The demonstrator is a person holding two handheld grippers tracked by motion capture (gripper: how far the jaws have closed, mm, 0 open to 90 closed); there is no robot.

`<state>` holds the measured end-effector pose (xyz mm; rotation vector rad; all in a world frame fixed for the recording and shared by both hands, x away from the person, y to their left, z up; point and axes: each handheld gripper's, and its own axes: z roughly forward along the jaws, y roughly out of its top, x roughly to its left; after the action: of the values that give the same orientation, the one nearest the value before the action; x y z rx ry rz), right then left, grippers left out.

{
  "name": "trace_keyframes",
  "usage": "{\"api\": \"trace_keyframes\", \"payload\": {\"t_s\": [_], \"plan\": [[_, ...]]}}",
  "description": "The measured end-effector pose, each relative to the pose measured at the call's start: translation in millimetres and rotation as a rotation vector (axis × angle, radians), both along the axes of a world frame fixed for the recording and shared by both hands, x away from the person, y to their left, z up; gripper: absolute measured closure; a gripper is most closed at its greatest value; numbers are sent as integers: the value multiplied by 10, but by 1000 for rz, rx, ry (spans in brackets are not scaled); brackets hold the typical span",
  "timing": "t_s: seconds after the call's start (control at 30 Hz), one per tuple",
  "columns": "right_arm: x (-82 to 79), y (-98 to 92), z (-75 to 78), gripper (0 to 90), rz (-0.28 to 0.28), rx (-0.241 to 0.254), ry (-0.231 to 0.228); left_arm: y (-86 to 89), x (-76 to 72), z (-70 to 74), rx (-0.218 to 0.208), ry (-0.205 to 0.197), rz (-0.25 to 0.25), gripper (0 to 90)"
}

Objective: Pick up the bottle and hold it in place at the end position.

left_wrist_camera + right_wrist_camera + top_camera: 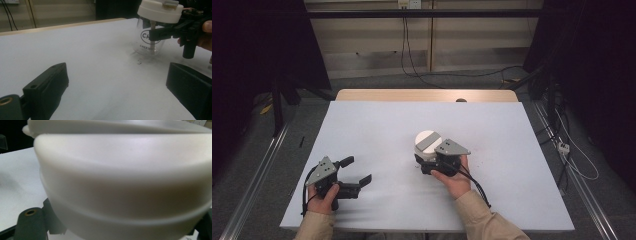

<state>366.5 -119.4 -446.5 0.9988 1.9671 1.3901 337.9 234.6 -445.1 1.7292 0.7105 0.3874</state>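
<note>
A clear glass jar (428, 142) with a thick white lid (160, 11) stands near the middle of the white table (377, 125). Dark print shows on its glass (147, 41). My right gripper (426, 159) is shut on the jar from the near side, its jaws around the glass body under the lid. In the right gripper view the lid (125, 182) looms very close between the jaws. My left gripper (357, 171) rests open at the near left, well apart from the jar, with nothing between its fingers (50, 85).
A wooden strip (427, 95) runs along the table's far edge. Cables (412, 65) and a power strip (563, 147) lie on the grey floor beyond and to the right. Metal rails (257, 175) flank the table.
</note>
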Motion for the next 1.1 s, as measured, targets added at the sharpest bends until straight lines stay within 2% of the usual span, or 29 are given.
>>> {"api": "trace_keyframes", "payload": {"t_s": [0.83, 1.1], "plan": [[237, -61, 53, 184, -17, 25, 17, 4, 4, -5, 5, 0, 0, 39], [324, -67, 66, 184, -17, 18, 28, 4, 4, -7, 7, 0, -1, 39]]}}
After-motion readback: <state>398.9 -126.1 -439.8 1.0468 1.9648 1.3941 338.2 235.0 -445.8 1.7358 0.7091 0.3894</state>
